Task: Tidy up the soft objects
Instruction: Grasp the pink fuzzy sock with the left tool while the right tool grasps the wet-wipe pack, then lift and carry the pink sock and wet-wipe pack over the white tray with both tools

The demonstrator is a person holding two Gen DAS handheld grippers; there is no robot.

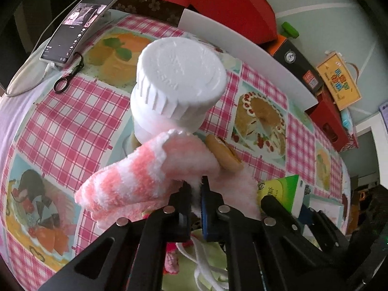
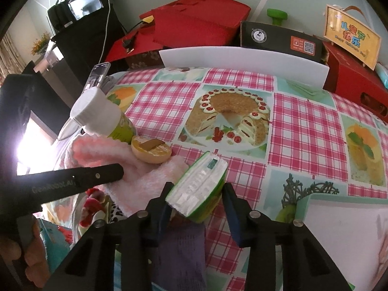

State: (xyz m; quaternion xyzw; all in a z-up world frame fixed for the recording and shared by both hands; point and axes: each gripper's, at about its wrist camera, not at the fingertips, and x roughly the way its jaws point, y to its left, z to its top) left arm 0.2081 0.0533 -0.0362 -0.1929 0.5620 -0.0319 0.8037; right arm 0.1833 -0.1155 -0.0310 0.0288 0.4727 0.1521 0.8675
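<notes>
While both hands work close together, left claw [image 1: 196, 189] pinches pink fuzzy sock [image 1: 135, 179] draped on the bench [image 1: 72, 121]; right claw [image 2: 197, 194] grips green tissue pack [image 2: 198, 189], likely clearing it off the sock.

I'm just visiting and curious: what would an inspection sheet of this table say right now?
Surface: table under a pink checked cloth with cake pictures.
Job's things: fluffy pink striped sock; green tissue pack.
Clutter: white-capped bottle; round brown toy resting on the sock; phone; black clip.
Grippers: left claw shut on the sock; right claw shut on the tissue pack.
Cables: white cable by the phone.
Surroundings: red boxes, black box, yellow sign, white board.
</notes>
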